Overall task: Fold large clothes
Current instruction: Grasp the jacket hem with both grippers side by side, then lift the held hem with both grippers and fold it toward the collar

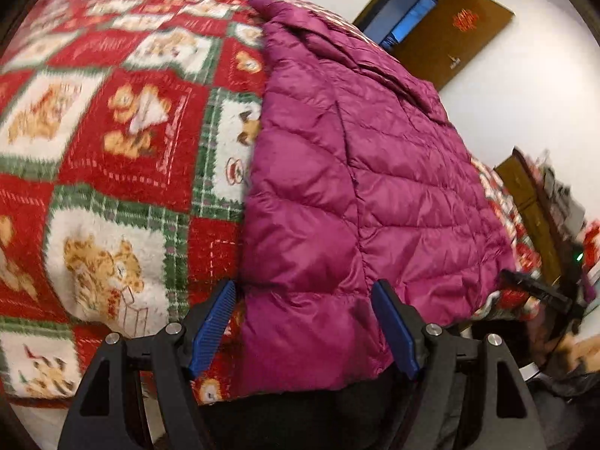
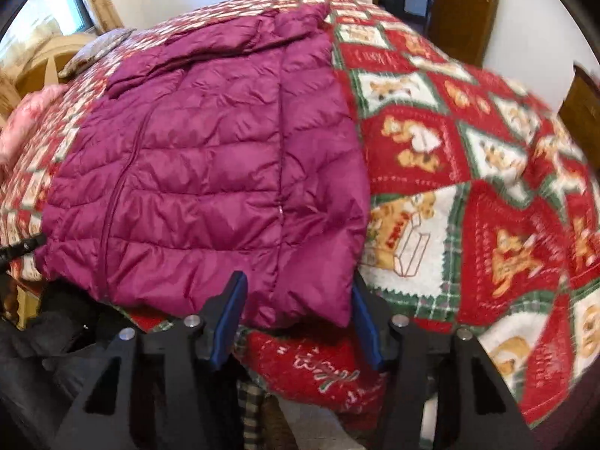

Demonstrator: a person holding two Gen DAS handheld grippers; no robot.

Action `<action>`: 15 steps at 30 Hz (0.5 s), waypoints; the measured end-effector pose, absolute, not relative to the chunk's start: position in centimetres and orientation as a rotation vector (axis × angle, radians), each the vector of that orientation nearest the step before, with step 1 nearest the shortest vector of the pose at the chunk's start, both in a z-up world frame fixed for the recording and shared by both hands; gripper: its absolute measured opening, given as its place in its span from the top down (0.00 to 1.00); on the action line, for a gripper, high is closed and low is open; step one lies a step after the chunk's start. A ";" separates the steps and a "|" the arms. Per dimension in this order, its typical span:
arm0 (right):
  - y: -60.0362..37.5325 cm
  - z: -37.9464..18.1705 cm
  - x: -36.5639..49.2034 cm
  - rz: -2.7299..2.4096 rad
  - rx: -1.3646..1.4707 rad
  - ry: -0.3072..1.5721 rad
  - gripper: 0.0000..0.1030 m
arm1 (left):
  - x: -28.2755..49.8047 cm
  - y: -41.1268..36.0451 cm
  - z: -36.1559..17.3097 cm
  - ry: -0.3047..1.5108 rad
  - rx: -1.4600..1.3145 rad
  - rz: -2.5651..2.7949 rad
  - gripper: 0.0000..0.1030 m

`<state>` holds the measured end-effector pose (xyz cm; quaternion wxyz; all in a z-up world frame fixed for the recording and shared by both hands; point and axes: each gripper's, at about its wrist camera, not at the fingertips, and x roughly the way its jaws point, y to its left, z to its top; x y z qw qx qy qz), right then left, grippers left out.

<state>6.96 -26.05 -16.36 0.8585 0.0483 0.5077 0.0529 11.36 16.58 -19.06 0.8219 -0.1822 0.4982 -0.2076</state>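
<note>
Purple puffer jacket lies spread on the bed, on top of a red Christmas blanket w/ teddy-bear squares. It looks already narrowed, sides or sleeves tucked in, collar far off toward 12 o'clock and hem hanging a bit over the near bed edge at 6.

Left tool sits at the 6 o'clock hem corner in its view, jaws wide apart w/ the hem fabric lying between the blue pads. Nothing clamped yet. Right tool mirrors it on the other hem corner, also spread wide, hem drooping between its pads, no grip. In the right view, the left tool's tip pokes in at 9 o'clock by the far corner of the hem.

Step in hand, my read: lining up both tools on the hem for the bottom-to-top fold. Next move calls for both tools to close on the hem corners, approx. level w/ each other, then lift and carry the hem toward the collar at 12. Slippery quilted shell, so a deep bite through both layers looks wise, or the lower layer may slide out.

A brown door shows at 1 o'clock beyond the bed, left view.
</note>
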 end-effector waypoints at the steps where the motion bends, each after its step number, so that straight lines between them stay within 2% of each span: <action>1: -26.3 -16.6 7.1 0.119 0.138 1.072 0.45 | 11.5 16.5 -19.3 1.069 -0.407 -0.453 0.27; 3: -26.6 -16.8 7.4 0.129 0.172 1.078 0.45 | 11.7 16.1 -19.4 1.073 -0.406 -0.473 0.27; 5: -26.6 -16.9 7.5 0.133 0.168 1.081 0.50 | 11.7 16.0 -19.3 1.062 -0.406 -0.474 0.33; 6: -26.5 -16.9 7.5 0.131 0.161 1.082 0.55 | 11.7 16.3 -19.4 1.064 -0.417 -0.465 0.44; 7: -26.5 -17.0 7.5 0.128 0.155 1.083 0.66 | 11.9 16.4 -19.5 1.066 -0.426 -0.457 0.53; 8: -26.7 -17.0 7.6 0.121 0.151 1.082 0.77 | 12.0 16.9 -19.8 1.069 -0.450 -0.456 0.57; 11: -27.5 -17.0 7.7 0.118 0.190 1.066 0.85 | 11.9 18.0 -20.2 1.066 -0.500 -0.478 0.78; 12: -27.8 -17.0 7.6 0.122 0.213 1.060 0.85 | 11.8 17.9 -20.2 1.062 -0.510 -0.495 0.88; 13: -28.0 -16.9 7.7 0.123 0.223 1.057 0.86 | 11.8 17.7 -20.0 1.053 -0.511 -0.517 0.93; 15: -28.1 -16.8 7.3 0.135 0.244 1.044 0.87 | 11.3 16.6 -18.8 1.015 -0.433 -0.541 0.94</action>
